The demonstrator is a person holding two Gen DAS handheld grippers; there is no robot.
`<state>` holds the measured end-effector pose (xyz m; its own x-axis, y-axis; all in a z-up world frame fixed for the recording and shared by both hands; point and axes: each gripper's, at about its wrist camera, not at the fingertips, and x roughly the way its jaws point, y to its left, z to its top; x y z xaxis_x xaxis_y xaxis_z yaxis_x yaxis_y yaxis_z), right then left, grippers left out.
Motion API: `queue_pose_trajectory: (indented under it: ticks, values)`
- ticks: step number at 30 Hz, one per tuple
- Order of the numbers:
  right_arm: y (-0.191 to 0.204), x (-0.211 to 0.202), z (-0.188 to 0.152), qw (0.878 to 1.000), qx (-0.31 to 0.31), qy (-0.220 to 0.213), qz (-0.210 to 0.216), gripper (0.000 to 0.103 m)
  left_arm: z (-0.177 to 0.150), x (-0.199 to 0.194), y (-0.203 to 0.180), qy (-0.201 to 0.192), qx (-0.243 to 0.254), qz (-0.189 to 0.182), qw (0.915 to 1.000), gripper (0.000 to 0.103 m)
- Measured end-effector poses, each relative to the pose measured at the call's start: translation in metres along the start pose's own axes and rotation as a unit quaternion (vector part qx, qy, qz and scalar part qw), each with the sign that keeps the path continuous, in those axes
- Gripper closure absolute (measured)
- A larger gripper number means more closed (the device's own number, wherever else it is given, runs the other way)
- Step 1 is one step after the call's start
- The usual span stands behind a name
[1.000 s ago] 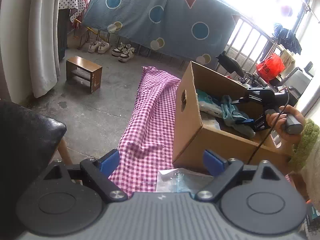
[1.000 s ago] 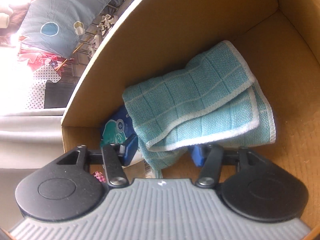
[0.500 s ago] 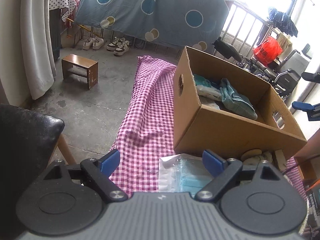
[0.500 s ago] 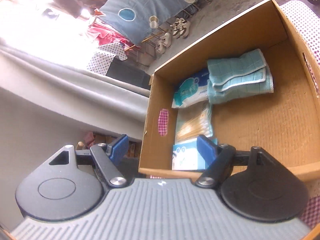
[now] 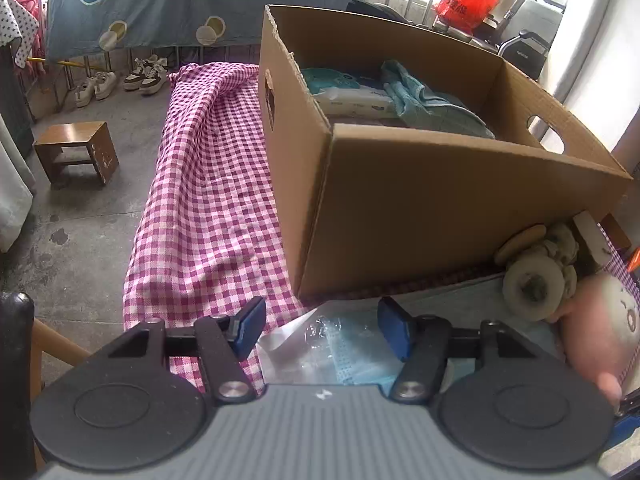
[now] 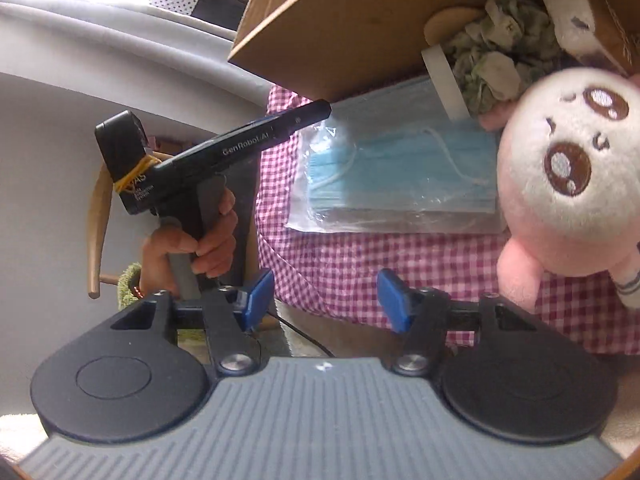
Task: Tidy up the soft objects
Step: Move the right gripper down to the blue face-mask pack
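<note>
A cardboard box (image 5: 440, 200) stands on a purple checked cloth (image 5: 208, 200). Inside lie a teal towel (image 5: 428, 104) and a wipes pack (image 5: 348, 96). A clear bag of blue face masks (image 5: 340, 344) lies in front of the box, also in the right wrist view (image 6: 400, 176). A pink and white plush toy (image 6: 568, 168) sits to its right, blurred in the left wrist view (image 5: 604, 332). A greenish plush item (image 5: 540, 268) leans against the box. My left gripper (image 5: 322, 330) is open just above the mask bag. My right gripper (image 6: 326, 294) is open and empty over the cloth.
A small wooden stool (image 5: 76, 152) and pairs of shoes (image 5: 124, 80) are on the concrete floor to the left. A black chair (image 5: 16, 380) is at the near left. The left gripper's handle and hand (image 6: 188, 184) show in the right wrist view.
My right gripper let go of the teal towel in the box, pulled out and came down in front of the box. My left gripper moved forward toward the mask bag.
</note>
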<state>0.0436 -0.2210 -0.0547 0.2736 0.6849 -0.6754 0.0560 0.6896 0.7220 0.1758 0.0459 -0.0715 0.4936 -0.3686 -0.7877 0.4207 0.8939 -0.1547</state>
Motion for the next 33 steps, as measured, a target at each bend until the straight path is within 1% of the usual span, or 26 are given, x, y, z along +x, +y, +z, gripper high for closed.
queue_pose_trajectory:
  ticks: [2, 3, 5, 9, 12, 15, 21, 25, 27, 31, 33]
  values:
    - [-0.003, 0.009, -0.006, 1.000, 0.001, -0.010, -0.028, 0.048, -0.002, 0.008, -0.001, 0.012, 0.001, 0.001, 0.9999, 0.042]
    - [-0.006, 0.011, -0.010, 0.999, 0.003, -0.017, -0.043, 0.048, -0.004, 0.008, -0.003, 0.006, 0.008, 0.004, 0.9999, 0.042]
    - [-0.010, 0.014, -0.012, 0.998, 0.016, -0.027, -0.058, 0.048, -0.006, 0.006, -0.005, 0.012, 0.008, 0.002, 0.9999, 0.043]
    - [-0.023, 0.009, -0.013, 0.997, 0.049, -0.050, -0.045, 0.048, -0.014, -0.006, -0.003, 0.041, -0.018, -0.038, 0.9983, 0.043]
    - [-0.031, 0.005, -0.015, 0.995, 0.070, -0.059, -0.033, 0.049, -0.026, -0.017, -0.005, 0.055, -0.020, -0.049, 0.9970, 0.043]
    - [-0.037, 0.001, -0.017, 0.994, 0.081, -0.065, -0.022, 0.048, -0.045, -0.032, -0.004, 0.069, -0.029, -0.066, 0.9950, 0.043]
    - [-0.035, 0.002, -0.015, 0.995, 0.074, -0.068, -0.009, 0.047, -0.081, -0.060, -0.002, 0.087, -0.052, -0.083, 0.9914, 0.043]
    - [-0.029, 0.013, -0.008, 0.995, 0.065, -0.069, -0.005, 0.047, -0.102, -0.078, -0.007, 0.109, -0.056, -0.111, 0.9862, 0.043]
    - [-0.029, 0.019, -0.004, 0.996, 0.068, -0.065, -0.001, 0.049, -0.106, -0.088, -0.009, 0.109, -0.049, -0.106, 0.9871, 0.043]
    - [-0.024, 0.023, -0.005, 0.996, 0.056, -0.065, -0.014, 0.049, -0.095, -0.103, -0.008, 0.068, -0.045, -0.072, 0.9940, 0.037]
    - [-0.022, 0.023, -0.005, 0.996, 0.053, -0.066, -0.018, 0.049, -0.087, -0.096, -0.010, 0.059, -0.038, -0.059, 0.9958, 0.037]
